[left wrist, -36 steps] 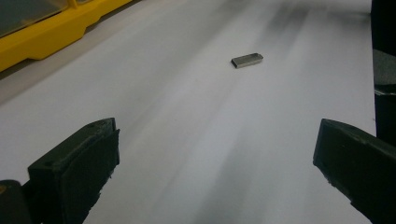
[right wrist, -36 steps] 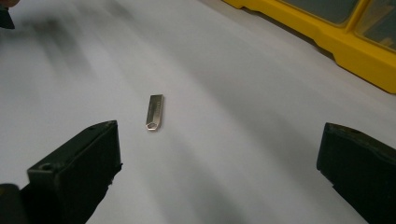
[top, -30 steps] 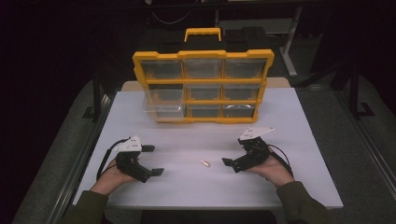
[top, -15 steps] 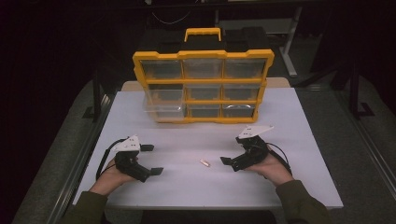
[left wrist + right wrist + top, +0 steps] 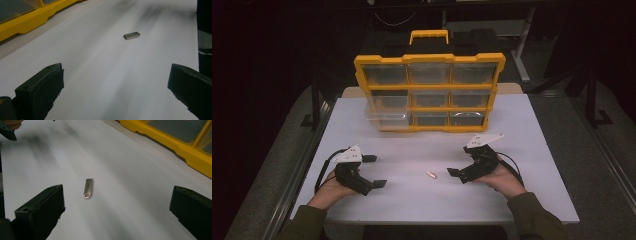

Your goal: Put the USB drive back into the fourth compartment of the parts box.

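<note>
Yellow organizer [image 5: 430, 91], silvery metal piece [image 5: 88, 188], black gripper jaws, white table [image 5: 412, 200].

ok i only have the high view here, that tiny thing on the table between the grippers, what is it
Observer: The right gripper view shows a small flat metal piece, silvery, with one end cut to a point.
Operator: is either gripper on it
Observer: No. In the right gripper view the right gripper has its jaws wide apart, with the piece lying flat on the table ahead of them, untouched.
Operator: and the left one
Observer: The left gripper is also open in its own view, and the piece lies farther ahead of it, a little right of centre.
</note>
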Demonstrator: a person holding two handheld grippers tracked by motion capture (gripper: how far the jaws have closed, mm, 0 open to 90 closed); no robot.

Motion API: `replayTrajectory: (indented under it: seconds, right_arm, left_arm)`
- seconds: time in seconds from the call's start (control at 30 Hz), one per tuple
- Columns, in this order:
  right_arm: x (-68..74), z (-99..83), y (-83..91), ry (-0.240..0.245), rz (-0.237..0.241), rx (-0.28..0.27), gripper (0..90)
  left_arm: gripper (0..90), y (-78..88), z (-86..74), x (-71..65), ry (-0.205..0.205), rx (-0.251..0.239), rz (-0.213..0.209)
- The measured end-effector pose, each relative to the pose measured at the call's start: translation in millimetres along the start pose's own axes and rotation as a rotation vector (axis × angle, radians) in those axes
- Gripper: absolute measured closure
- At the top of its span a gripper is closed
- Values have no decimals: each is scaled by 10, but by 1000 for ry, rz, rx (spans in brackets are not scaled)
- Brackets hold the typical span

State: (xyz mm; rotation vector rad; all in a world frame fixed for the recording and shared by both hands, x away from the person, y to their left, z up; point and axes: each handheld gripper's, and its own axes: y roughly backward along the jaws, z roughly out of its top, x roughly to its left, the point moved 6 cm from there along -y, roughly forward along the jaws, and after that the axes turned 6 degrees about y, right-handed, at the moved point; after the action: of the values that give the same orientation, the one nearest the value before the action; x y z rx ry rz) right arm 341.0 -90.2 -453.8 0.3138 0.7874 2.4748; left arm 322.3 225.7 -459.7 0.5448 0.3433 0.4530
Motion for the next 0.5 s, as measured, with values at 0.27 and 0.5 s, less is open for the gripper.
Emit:
replayTrajectory:
  seconds: [0.27, 0.5]
  right_arm:
    - [11, 30, -30, 4, 9, 4, 0]
    - [28, 69, -86, 18, 24, 7, 0]
  left_arm:
    - [0, 14, -19, 1, 6, -3, -8]
    - [0, 9, -20, -6, 1, 0, -10]
